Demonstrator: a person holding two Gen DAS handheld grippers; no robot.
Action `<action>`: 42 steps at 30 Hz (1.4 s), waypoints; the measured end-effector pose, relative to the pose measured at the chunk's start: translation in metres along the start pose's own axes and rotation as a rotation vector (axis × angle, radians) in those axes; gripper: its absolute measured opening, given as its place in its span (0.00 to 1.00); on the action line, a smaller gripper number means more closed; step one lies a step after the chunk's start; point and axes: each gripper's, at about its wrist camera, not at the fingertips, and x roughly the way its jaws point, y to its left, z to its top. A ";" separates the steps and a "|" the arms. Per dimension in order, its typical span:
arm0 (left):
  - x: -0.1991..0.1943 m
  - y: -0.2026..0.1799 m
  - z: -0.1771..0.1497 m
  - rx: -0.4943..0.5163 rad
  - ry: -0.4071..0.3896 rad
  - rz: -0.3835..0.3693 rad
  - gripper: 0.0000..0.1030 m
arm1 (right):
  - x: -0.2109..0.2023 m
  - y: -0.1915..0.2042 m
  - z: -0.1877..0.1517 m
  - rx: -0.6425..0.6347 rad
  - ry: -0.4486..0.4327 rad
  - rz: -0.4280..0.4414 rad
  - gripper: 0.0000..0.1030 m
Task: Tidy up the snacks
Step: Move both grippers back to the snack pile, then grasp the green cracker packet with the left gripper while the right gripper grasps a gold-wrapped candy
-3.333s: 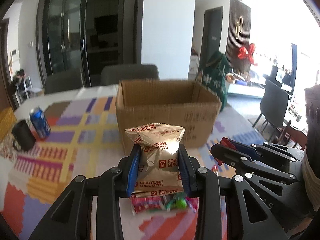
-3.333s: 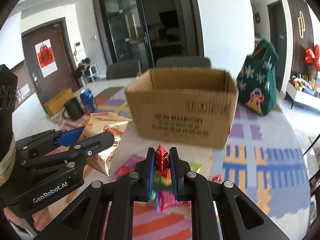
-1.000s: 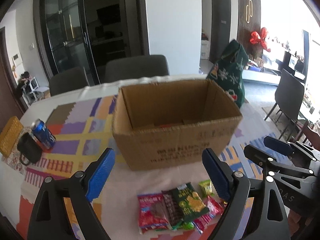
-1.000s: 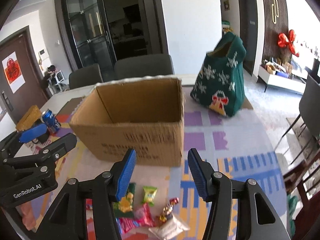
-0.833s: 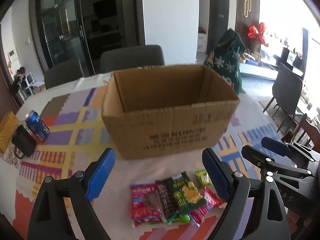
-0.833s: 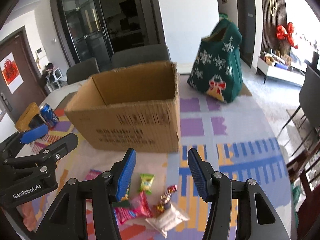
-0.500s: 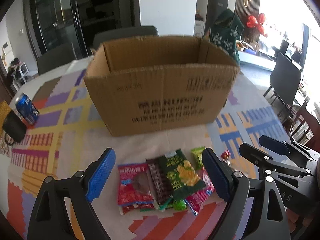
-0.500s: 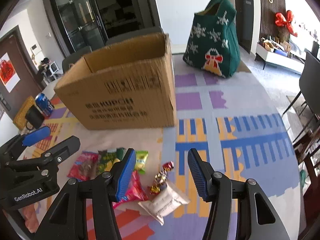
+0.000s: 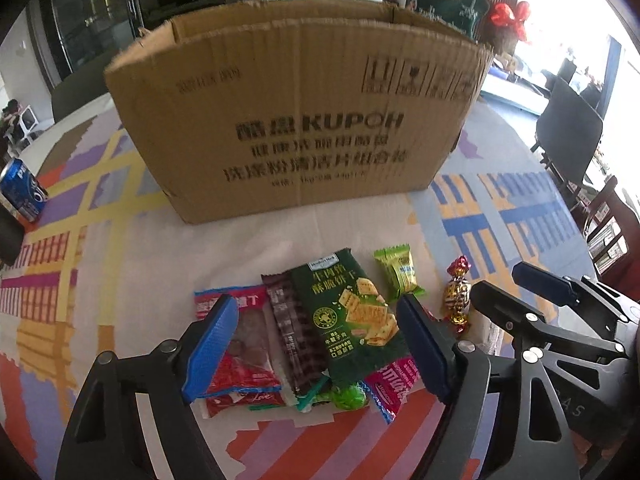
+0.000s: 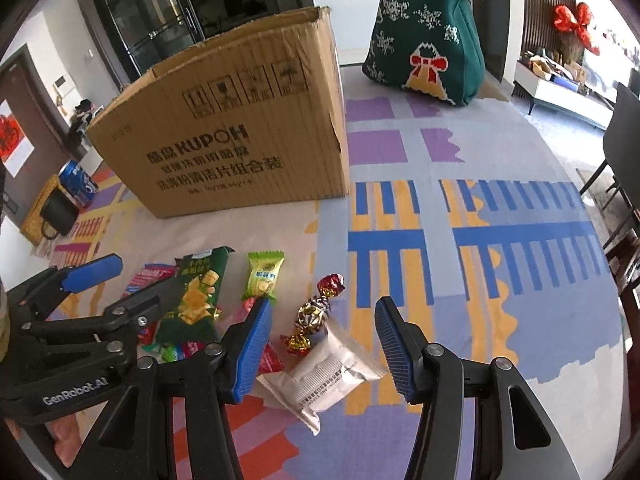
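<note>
Both claws over the snack pile, nothing gripped.

Left claw [image 9: 314, 342], jaws just narrowing, straddles the green cracker packet [image 9: 352, 316] at lower centre; take one packet, not its overlapped neighbours. Right claw [image 10: 320, 344] gapes over the white sachet [image 10: 326, 372]. Cardboard box [image 9: 296, 108] stands behind on the surface [image 9: 492, 216]; its inside is hidden.

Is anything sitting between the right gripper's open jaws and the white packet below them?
Nothing visible. The right gripper hangs open over the white packet, which lies bare on the tablecloth. The foil-wrapped candy lies at its far edge, near the blue left pad, and could get caught too.
</note>
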 end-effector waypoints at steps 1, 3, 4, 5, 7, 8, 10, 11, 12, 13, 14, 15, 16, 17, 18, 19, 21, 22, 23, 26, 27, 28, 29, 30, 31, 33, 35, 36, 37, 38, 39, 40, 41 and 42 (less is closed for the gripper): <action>0.003 0.000 -0.001 0.000 0.006 -0.003 0.78 | 0.001 0.000 0.000 -0.001 0.001 -0.001 0.53; 0.009 -0.001 -0.002 -0.003 0.021 -0.013 0.77 | 0.004 0.000 -0.001 -0.005 0.004 -0.003 0.50; 0.011 -0.001 -0.002 -0.003 0.026 -0.015 0.76 | 0.005 0.000 -0.001 -0.005 0.007 -0.003 0.49; 0.013 -0.001 -0.001 -0.005 0.032 -0.019 0.76 | 0.007 0.000 -0.001 -0.005 0.011 -0.001 0.48; 0.017 -0.002 -0.001 -0.009 0.040 -0.022 0.76 | 0.011 -0.001 -0.001 -0.001 0.020 0.006 0.46; 0.018 -0.002 0.000 -0.011 0.043 -0.023 0.75 | 0.012 -0.001 -0.001 0.001 0.023 0.009 0.45; 0.022 -0.003 0.002 -0.011 0.045 -0.016 0.75 | 0.015 -0.002 -0.001 0.003 0.031 0.016 0.42; 0.024 -0.003 0.003 -0.011 0.050 -0.011 0.74 | 0.017 -0.002 -0.001 0.004 0.034 0.017 0.41; 0.026 -0.004 0.003 -0.012 0.055 -0.012 0.72 | 0.018 -0.002 -0.001 0.004 0.037 0.017 0.41; 0.029 -0.004 0.003 -0.013 0.063 -0.011 0.71 | 0.020 -0.002 -0.001 0.003 0.042 0.018 0.41; 0.032 -0.007 0.004 -0.013 0.068 -0.010 0.70 | 0.021 -0.002 -0.001 0.004 0.044 0.019 0.41; 0.034 -0.007 0.003 -0.014 0.073 -0.006 0.67 | 0.022 -0.002 -0.002 0.004 0.047 0.021 0.41; 0.035 -0.007 0.003 -0.014 0.077 -0.006 0.64 | 0.024 -0.001 -0.002 0.003 0.050 0.024 0.41; 0.036 -0.007 0.003 -0.014 0.081 -0.010 0.62 | 0.025 0.000 -0.002 0.000 0.053 0.024 0.41; 0.036 -0.007 0.003 -0.014 0.084 -0.014 0.58 | 0.026 0.001 -0.002 -0.004 0.054 0.022 0.39; 0.036 -0.007 0.003 -0.014 0.084 -0.019 0.54 | 0.028 0.001 -0.002 -0.009 0.056 0.019 0.39; 0.036 -0.007 0.003 -0.015 0.085 -0.026 0.51 | 0.031 0.003 -0.002 -0.010 0.065 0.021 0.39; 0.036 -0.006 0.003 -0.015 0.083 -0.027 0.48 | 0.032 0.003 -0.002 -0.011 0.068 0.020 0.38; 0.035 -0.006 0.004 -0.015 0.080 -0.026 0.45 | 0.034 0.004 -0.001 -0.014 0.070 0.018 0.35; 0.034 -0.005 0.003 -0.024 0.080 -0.028 0.43 | 0.036 0.005 -0.002 -0.026 0.073 0.011 0.31; 0.032 -0.004 0.003 -0.026 0.078 -0.029 0.43 | 0.036 0.005 -0.002 -0.029 0.073 0.010 0.25; 0.031 -0.002 0.003 -0.028 0.074 -0.028 0.43 | 0.036 0.005 -0.002 -0.031 0.071 0.009 0.23; 0.030 -0.001 0.003 -0.028 0.073 -0.027 0.43 | 0.036 0.006 -0.002 -0.032 0.070 0.008 0.23; 0.028 0.000 0.002 -0.027 0.069 -0.027 0.43 | 0.036 0.006 -0.002 -0.034 0.068 0.007 0.23; 0.024 0.004 0.002 -0.028 0.066 -0.026 0.42 | 0.035 0.005 -0.002 -0.036 0.066 0.004 0.23; 0.018 0.006 0.002 -0.028 0.055 -0.026 0.42 | 0.034 0.005 -0.002 -0.037 0.062 0.005 0.22; 0.014 0.006 0.003 -0.027 0.044 -0.026 0.42 | 0.030 0.005 -0.001 -0.035 0.052 0.011 0.22; 0.010 0.006 0.003 -0.026 0.034 -0.026 0.42 | 0.028 0.006 -0.001 -0.039 0.044 0.012 0.21; 0.008 0.006 0.003 -0.026 0.028 -0.025 0.42 | 0.026 0.007 0.000 -0.044 0.037 0.010 0.20; 0.004 0.006 0.003 -0.026 0.020 -0.026 0.42 | 0.023 0.008 0.001 -0.047 0.029 0.010 0.18; 0.001 0.007 0.004 -0.027 0.011 -0.028 0.42 | 0.021 0.009 0.002 -0.050 0.020 0.013 0.15; -0.002 0.008 0.004 -0.028 0.005 -0.028 0.42 | 0.018 0.010 0.003 -0.053 0.011 0.017 0.15; -0.002 0.007 0.004 -0.029 0.001 -0.029 0.42 | 0.015 0.011 0.005 -0.058 0.003 0.017 0.15; -0.005 0.008 0.004 -0.031 -0.003 -0.030 0.42 | 0.013 0.013 0.006 -0.067 0.000 0.013 0.15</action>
